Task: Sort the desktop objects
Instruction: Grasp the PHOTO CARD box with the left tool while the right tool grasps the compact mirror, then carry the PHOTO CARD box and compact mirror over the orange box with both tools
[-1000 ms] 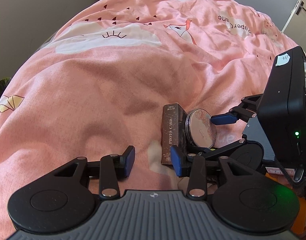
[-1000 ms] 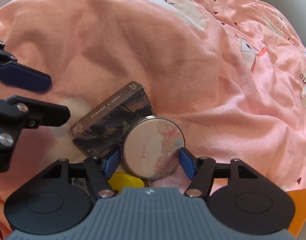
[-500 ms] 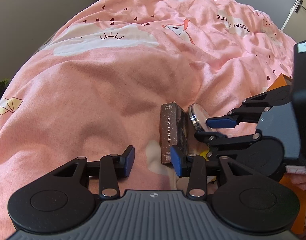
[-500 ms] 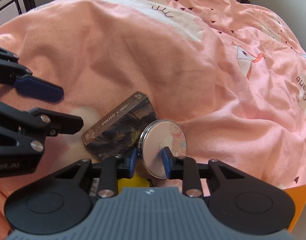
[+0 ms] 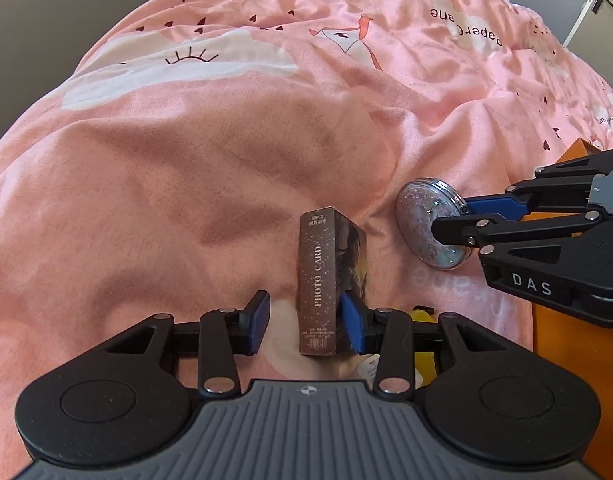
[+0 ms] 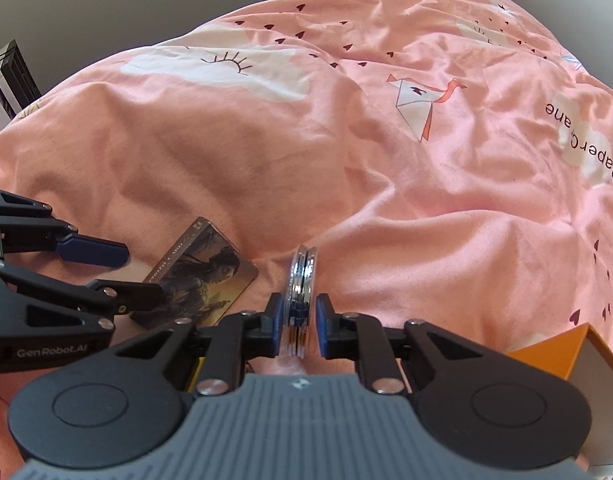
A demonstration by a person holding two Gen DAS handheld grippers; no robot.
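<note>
A dark brown "PHOTO CARD" box [image 5: 320, 280] lies on the pink duvet [image 5: 226, 160]. My left gripper [image 5: 304, 320] is open around its near end, with the right pad close to the box and a gap at the left pad. To the right, a round glittery compact [image 5: 426, 220] is held up on edge, off the bed, by my right gripper [image 5: 452, 216]. In the right wrist view the compact [image 6: 302, 280] stands edge-on between the blue pads of the right gripper [image 6: 299, 320], whose jaws are closing on it. The box [image 6: 202, 276] and the left gripper [image 6: 140, 274] are at the left there.
An orange box [image 5: 562, 344] sits at the near right, and its corner [image 6: 554, 352] shows in the right wrist view. A yellow object [image 5: 424, 316] peeks out behind my left gripper's right finger. The rumpled duvet [image 6: 386, 160] stretches far ahead. A dark shelf [image 6: 6, 76] stands at the far left.
My right gripper has closed on the compact, turned it on edge and lifted it away from the box. My left gripper has shifted so the box is between its fingers.
</note>
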